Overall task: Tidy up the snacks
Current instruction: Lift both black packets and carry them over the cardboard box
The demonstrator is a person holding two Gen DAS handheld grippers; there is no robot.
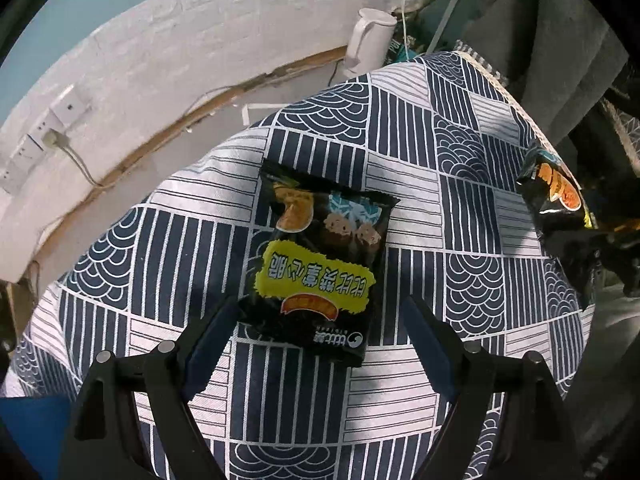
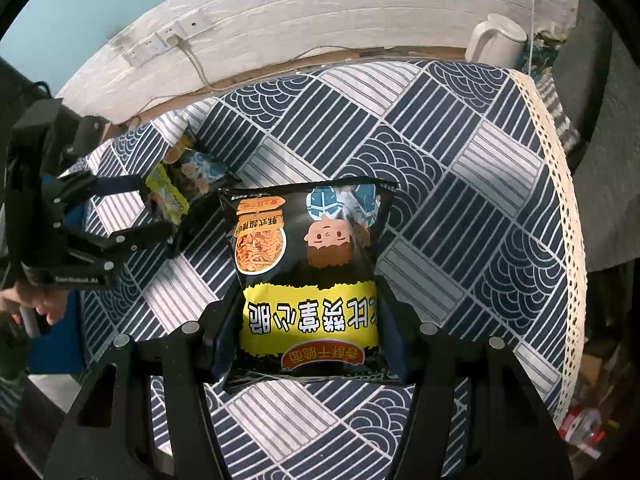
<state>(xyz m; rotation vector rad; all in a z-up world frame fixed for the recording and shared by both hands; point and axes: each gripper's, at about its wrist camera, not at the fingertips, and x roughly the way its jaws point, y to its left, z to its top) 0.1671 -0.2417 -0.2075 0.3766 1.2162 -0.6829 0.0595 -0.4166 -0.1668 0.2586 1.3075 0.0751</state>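
Note:
Two black-and-yellow snack bags are on a table with a navy patterned cloth (image 1: 420,152). One bag (image 1: 320,264) lies flat on the cloth between the tips of my open left gripper (image 1: 316,320), which hovers just before it. It also shows in the right wrist view (image 2: 180,184), with the left gripper (image 2: 154,210) beside it. My right gripper (image 2: 306,312) is shut on the lower end of the second bag (image 2: 308,276) and holds it. That bag shows at the right edge of the left wrist view (image 1: 560,208).
A white kettle (image 1: 370,38) stands at the table's far edge by the white brick wall, also in the right wrist view (image 2: 494,44). Wall sockets with a cable (image 2: 160,46) are behind. The cloth's lace edge (image 2: 560,184) marks the table's right side.

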